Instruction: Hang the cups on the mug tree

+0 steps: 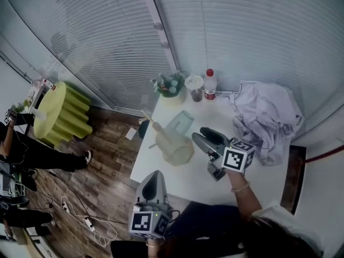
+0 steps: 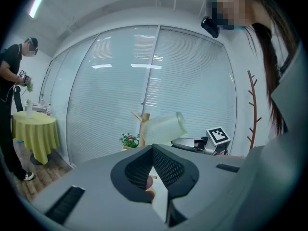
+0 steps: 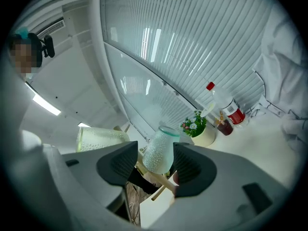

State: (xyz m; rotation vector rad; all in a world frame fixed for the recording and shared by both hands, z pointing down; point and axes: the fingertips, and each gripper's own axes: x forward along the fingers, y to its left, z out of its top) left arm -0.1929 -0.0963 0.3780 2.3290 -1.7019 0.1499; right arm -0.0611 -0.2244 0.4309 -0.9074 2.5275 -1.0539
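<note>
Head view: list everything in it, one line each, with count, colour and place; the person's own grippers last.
table: one, white, centre.
mug tree: one, wooden, table's left part.
pale green cup: one, at the mug tree's far side.
cream cup: one, larger, at the mug tree's near side.
potted flowers: one, green with pale blooms, table's far edge.
lidded drink cup: one, white lid, beside the flowers.
bottle: one, red cap, right of that cup.
garment: one, white, crumpled on the table's right.
round table: one, yellow-green cloth, left.
cables: several, pale, floor at bottom left.
bystander: dark clothes, left edge.
left gripper: grey, shut, bottom centre.
right gripper: grey, open, jaws toward the pale green cup.
</note>
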